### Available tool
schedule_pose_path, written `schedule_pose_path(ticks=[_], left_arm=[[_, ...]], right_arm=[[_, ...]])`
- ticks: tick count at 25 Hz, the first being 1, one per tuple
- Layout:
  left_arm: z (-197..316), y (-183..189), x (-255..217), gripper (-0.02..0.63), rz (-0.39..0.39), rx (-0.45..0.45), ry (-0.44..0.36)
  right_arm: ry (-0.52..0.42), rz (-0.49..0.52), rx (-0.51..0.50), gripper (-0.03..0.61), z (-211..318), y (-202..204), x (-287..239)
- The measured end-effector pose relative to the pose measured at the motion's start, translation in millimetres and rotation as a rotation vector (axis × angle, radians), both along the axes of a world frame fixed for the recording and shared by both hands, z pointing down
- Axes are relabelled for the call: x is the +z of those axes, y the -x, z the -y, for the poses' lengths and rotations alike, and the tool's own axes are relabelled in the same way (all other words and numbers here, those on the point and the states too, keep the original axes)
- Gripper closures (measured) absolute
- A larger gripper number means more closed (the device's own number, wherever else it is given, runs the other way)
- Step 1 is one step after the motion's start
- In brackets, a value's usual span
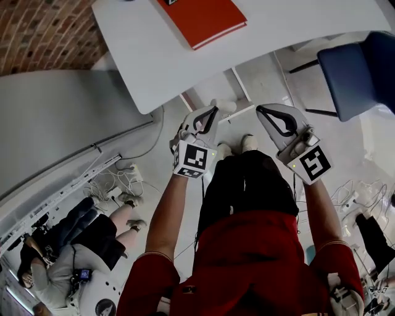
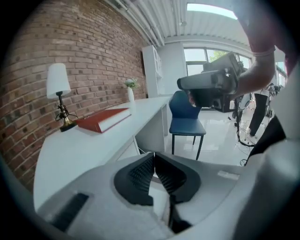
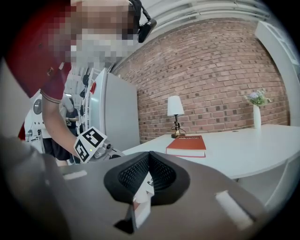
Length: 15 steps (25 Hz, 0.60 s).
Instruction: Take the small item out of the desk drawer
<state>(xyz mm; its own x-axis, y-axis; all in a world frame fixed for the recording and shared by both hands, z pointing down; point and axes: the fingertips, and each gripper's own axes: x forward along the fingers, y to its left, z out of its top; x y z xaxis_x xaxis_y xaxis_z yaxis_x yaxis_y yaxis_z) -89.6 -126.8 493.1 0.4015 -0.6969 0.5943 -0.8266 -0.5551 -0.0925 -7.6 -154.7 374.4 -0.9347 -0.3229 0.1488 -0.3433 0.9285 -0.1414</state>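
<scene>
I hold both grippers up side by side in front of the white desk (image 1: 278, 37). My left gripper (image 1: 213, 111) is shut, its ribbed black pads meeting with nothing between them (image 2: 153, 154). My right gripper (image 1: 260, 110) is shut as well, tips together (image 3: 149, 153). Behind its tips a small white piece (image 3: 143, 190) shows in the gap; I cannot tell whether it is a held thing or part of the gripper. Neither a drawer front nor a small item can be made out. Each gripper sees the other: the right one (image 2: 211, 86), the left one's marker cube (image 3: 91, 143).
A red book (image 1: 203, 18) lies on the desk, with a lamp (image 2: 58, 96) and a vase of flowers (image 2: 130, 91) by the brick wall. A blue chair (image 1: 358, 68) stands at the right. A big grey cabinet (image 1: 62, 123), floor cables (image 1: 117, 182) and a seated person (image 1: 80, 241) are at my left.
</scene>
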Motion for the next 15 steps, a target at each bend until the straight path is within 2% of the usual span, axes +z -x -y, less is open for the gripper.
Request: schedule_pose_path(ticks=[11, 15], left_arm=[[-40, -18, -156, 0.601, -0.045, -0.052, -0.219], [-57, -17, -196, 0.601, -0.060, -0.065, -0.288]], right_arm=[[0.015, 0.106, 0.021, 0.566, -45, -20, -85], [0.009, 0.136, 0.018, 0.566, -64, -22, -112]])
